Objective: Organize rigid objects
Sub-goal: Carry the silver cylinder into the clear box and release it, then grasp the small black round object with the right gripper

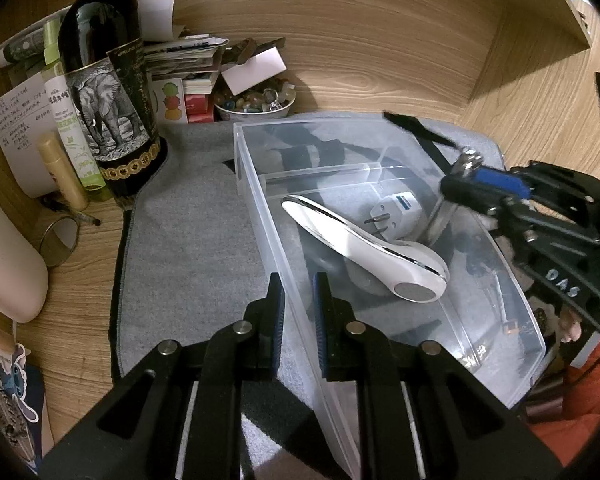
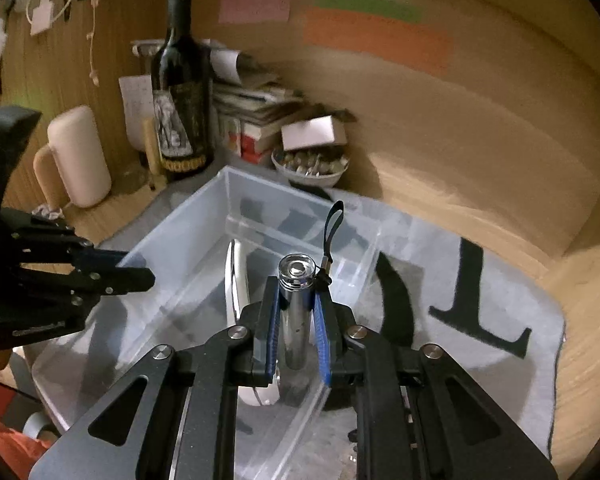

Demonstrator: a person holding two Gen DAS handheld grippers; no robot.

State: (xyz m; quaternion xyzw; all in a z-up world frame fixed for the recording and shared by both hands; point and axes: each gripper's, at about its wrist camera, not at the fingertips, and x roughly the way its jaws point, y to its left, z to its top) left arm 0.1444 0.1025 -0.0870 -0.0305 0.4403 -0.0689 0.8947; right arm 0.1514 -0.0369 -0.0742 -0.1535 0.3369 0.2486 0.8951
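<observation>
A clear plastic bin (image 1: 242,160) sits on a grey mat. My left gripper (image 1: 298,282) straddles the bin's near left wall and is shut on it. In the right wrist view, my right gripper (image 2: 296,286) is shut on a silver flashlight (image 2: 297,304) with a black wrist strap (image 2: 334,220), held upright over the bin (image 2: 180,216). The left wrist view shows that gripper (image 1: 464,182) and flashlight (image 1: 440,224) above the bin's right side. A white handheld device (image 1: 360,248) and a white plug adapter (image 1: 396,208) lie inside the bin.
A dark wine bottle (image 1: 100,80), a green spray bottle (image 1: 66,120), stacked papers (image 1: 184,60) and a bowl of stones (image 1: 256,102) crowd the back left corner. A wooden wall (image 1: 380,40) runs behind the grey mat (image 1: 188,240). A cream object (image 2: 78,156) stands at the left.
</observation>
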